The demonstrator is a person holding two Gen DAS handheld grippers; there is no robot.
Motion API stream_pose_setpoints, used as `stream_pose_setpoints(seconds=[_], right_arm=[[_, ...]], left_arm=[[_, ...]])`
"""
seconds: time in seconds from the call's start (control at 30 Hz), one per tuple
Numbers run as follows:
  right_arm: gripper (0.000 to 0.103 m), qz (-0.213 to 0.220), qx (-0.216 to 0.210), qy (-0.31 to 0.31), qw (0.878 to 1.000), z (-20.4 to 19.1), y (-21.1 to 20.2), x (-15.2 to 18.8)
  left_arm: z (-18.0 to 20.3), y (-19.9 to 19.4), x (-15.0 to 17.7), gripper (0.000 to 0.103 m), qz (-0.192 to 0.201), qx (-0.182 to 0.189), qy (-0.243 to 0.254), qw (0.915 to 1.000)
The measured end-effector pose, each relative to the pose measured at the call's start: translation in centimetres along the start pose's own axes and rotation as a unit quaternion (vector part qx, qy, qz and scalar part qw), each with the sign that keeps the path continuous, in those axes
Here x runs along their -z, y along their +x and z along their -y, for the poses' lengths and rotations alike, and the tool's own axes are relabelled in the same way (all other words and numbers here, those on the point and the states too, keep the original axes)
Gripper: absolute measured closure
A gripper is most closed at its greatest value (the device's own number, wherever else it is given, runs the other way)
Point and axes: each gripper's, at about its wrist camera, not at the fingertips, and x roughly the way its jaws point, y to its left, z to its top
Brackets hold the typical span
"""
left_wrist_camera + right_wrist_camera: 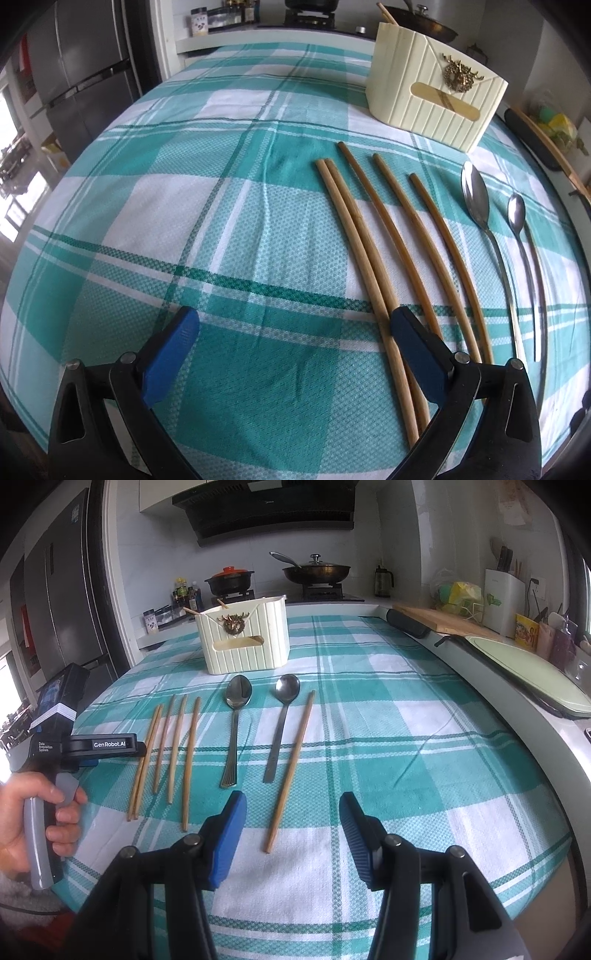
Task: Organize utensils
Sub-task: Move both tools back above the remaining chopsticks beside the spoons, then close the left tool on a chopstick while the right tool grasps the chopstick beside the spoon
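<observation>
Several wooden chopsticks (373, 236) lie side by side on the teal checked cloth (221, 221); they also show in the right wrist view (177, 746). Two metal spoons (236, 716) (284, 709) lie right of them, and one lone chopstick (291, 771) lies beside the right spoon. A cream utensil holder (245, 642) stands behind them, also in the left wrist view (436, 88), with a chopstick in it. My left gripper (291, 328) is open, low over the cloth, its right finger over the leftmost chopsticks. My right gripper (291, 812) is open around the lone chopstick's near end.
A stove with a pan (317, 572) and a clay pot (229, 579) stands at the back. A cutting board (436, 622) and a pale green tray (528, 672) lie along the right counter. A fridge (62, 602) stands at the left.
</observation>
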Motion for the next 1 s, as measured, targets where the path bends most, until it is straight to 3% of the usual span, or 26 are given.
stream_pose_setpoints(seconds=[0.53,0.6,0.83,1.0], right_arm=[[0.05,-0.001,-0.001,0.009,1.0,0.4,0.1,0.2],[0.05,0.001,-0.001,0.01,1.0,0.4,0.0,0.2],[0.05,0.003,0.003,0.014,1.0,1.2,-0.2,-0.1],[0.05,-0.038,-0.006,0.013,0.999,2.0,1.8,-1.9]], left_arm=[[-0.3,1.1,-1.5,0.0,0.002,-0.034,-0.041,0.9986],[0.2,1.6,-1.7,0.0,0.001,-0.048,-0.016,0.9987],[-0.2,0.7,-0.5,0.0,-0.012,-0.027,0.018,0.9994],[-1.4,0.1,0.5,0.0,-0.026,-0.009,0.056,0.998]])
